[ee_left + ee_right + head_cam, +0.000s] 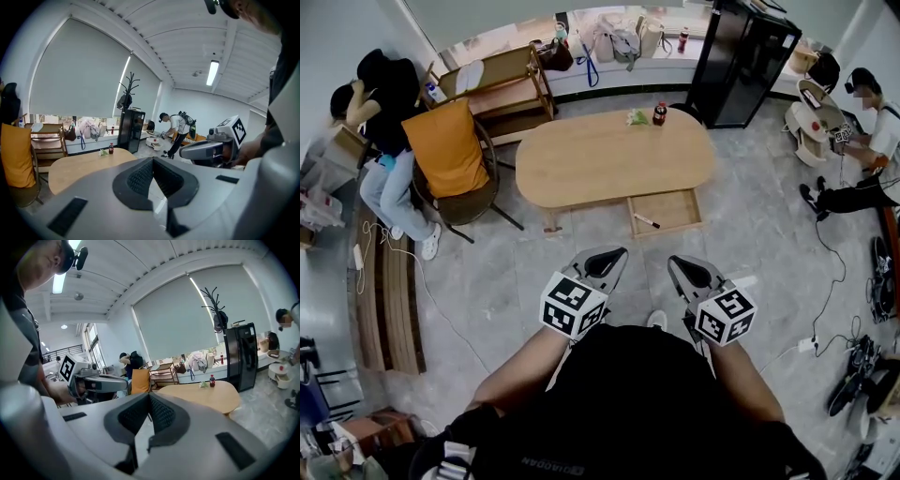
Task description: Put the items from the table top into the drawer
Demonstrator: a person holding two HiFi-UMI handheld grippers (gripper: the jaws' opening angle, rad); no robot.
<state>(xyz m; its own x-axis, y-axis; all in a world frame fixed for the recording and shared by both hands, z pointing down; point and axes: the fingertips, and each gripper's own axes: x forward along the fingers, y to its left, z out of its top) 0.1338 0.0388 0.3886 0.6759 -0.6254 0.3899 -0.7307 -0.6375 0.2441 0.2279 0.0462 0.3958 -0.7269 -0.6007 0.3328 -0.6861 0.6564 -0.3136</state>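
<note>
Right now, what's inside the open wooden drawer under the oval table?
One slim dark marker lies in the shallow wooden drawer; its rear, beneath the oval wooden tabletop, is covered.

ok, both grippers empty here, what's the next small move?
Probably step toward the table and open the right gripper for the bottle: it and the left gripper are shut, empty, well short of the table; the drawer is already open.

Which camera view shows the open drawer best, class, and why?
The head view: it looks down into the open drawer pulled out from the table, showing its inside and a pen lying there. Both gripper views show the table top, but the drawer cannot be made out in either.
</note>
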